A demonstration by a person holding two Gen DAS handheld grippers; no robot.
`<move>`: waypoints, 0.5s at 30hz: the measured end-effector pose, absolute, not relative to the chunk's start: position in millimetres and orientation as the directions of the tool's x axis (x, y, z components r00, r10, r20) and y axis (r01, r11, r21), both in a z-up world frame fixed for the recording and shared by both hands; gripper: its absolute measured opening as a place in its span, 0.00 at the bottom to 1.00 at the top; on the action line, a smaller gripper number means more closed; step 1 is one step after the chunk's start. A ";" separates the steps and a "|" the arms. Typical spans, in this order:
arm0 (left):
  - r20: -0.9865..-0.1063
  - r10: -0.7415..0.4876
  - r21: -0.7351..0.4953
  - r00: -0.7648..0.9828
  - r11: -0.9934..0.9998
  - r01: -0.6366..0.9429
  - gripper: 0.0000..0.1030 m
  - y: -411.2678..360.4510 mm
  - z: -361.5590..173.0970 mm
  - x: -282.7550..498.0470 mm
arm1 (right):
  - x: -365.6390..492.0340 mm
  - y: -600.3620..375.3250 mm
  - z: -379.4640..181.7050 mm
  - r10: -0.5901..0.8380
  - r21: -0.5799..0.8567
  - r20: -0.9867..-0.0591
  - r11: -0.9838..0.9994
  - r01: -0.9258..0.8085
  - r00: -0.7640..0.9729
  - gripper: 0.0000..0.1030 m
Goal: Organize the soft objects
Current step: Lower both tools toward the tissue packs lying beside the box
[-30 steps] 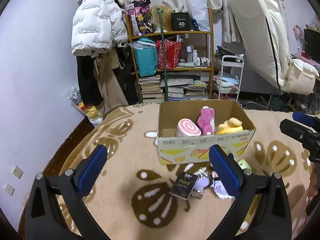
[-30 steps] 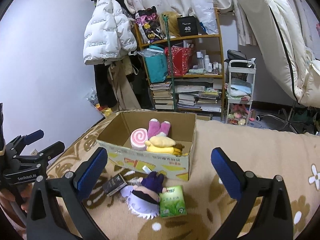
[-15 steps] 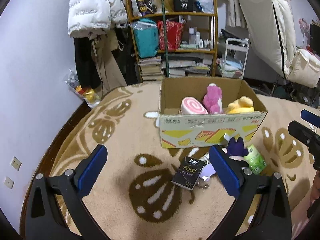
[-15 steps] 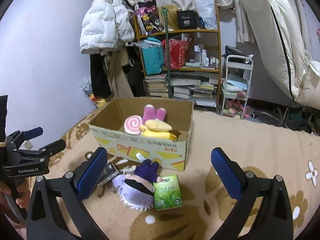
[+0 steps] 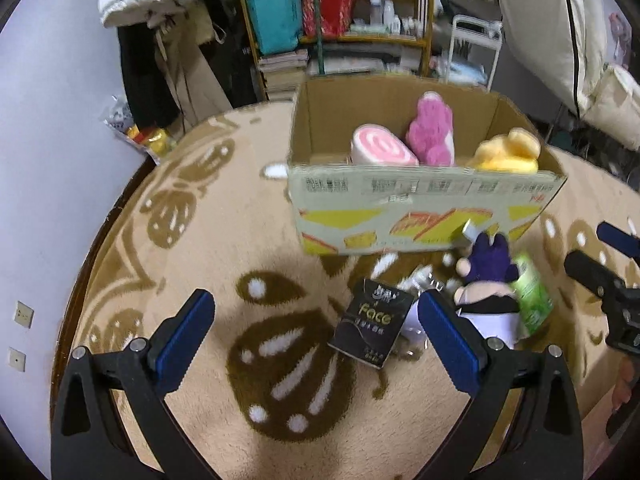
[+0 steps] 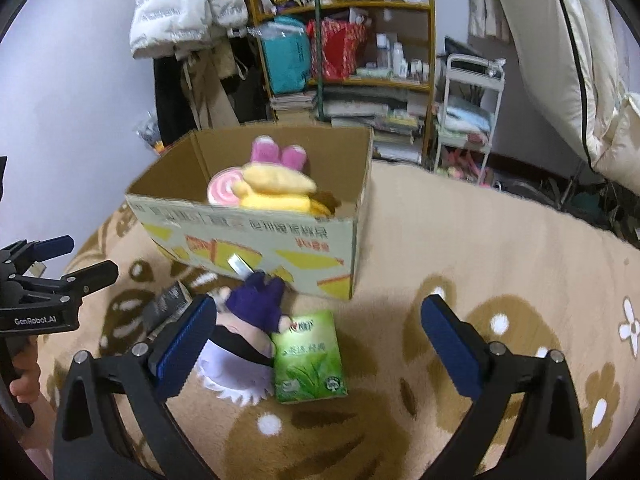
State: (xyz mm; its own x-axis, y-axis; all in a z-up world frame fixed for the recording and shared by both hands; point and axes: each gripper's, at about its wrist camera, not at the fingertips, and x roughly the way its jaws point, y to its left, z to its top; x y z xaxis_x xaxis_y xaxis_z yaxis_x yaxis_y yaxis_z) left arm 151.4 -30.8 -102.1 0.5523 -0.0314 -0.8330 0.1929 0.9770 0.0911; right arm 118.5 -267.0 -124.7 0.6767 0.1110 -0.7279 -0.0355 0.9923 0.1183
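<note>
Both wrist views had dipped and closed in since a second ago; the cardboard box (image 5: 420,208) filled more of each. We noted the left hand-held gripper (image 5: 316,336) and right hand-held gripper (image 6: 316,346) spread wide, holding nothing. The purple-haired plush doll (image 6: 248,336) lay on the patterned blanket (image 5: 200,240) just before the box, its lower half hidden behind the right gripper's left finger. A green tissue pack (image 6: 308,356) touched it; the black tissue pack (image 5: 372,324) lay beside. Pink swirl plush (image 5: 380,152), pink plush (image 5: 434,132) and yellow plush (image 5: 508,154) sat in the box, partly cut off by its wall.
</note>
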 end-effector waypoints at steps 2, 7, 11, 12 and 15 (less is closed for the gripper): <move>-0.851 -0.023 0.097 0.525 0.975 0.200 0.98 -32.9 -111.4 154.8 | 123.8 -268.3 -132.6 0.108 0.119 -0.749 0.993 -0.027 0.654 0.97; -0.885 -0.024 0.093 0.466 0.969 0.227 0.98 -36.3 -130.2 160.6 | 138.9 -266.5 -155.8 0.115 0.117 -0.802 0.993 -0.034 0.587 0.91; -0.909 -0.035 0.076 0.416 0.966 0.246 0.98 -39.1 -145.1 165.6 | 146.2 -259.4 -174.4 0.123 0.106 -0.838 0.992 -0.063 0.532 0.90; -0.914 -0.042 0.067 0.404 0.966 0.251 0.98 -40.1 -148.6 166.8 | 146.2 -257.1 -178.0 0.125 0.105 -0.844 0.992 -0.069 0.522 0.89; -0.928 -0.054 0.049 0.369 0.963 0.264 0.98 -42.6 -158.5 170.5 | 145.1 -254.9 -182.3 0.149 0.115 -0.844 0.989 -0.098 0.515 0.89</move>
